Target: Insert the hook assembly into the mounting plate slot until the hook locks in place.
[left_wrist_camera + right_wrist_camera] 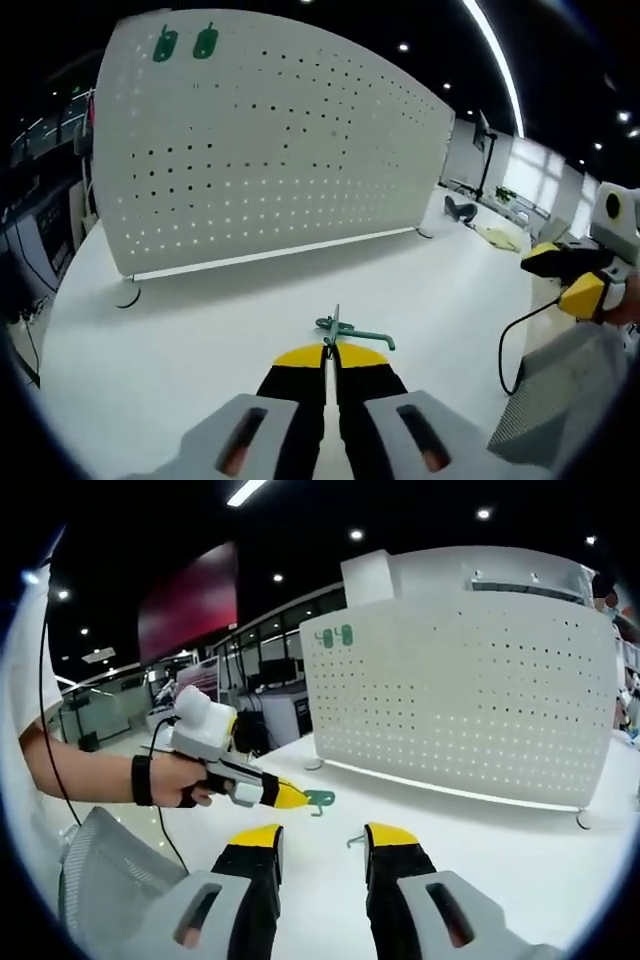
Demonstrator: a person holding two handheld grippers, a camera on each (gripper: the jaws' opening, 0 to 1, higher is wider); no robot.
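Around me a dark ceiling (330, 25) carries a long strip light (495, 55) and small spotlights; bright windows (545, 170) glow far off, and a red wall panel (190, 600) hangs beyond desks.

A grey mesh chair back (120, 880) stands beside the white table (200, 340).

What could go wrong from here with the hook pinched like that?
1. The left gripper pinches the green hook only at the very tips, so it could twist or slip out on the way to the pegboard.
2. A second hook lies loose on the table between the open right gripper's jaws; a careless move could knock it away.
3. The left gripper's cable trails across the table and might snag.
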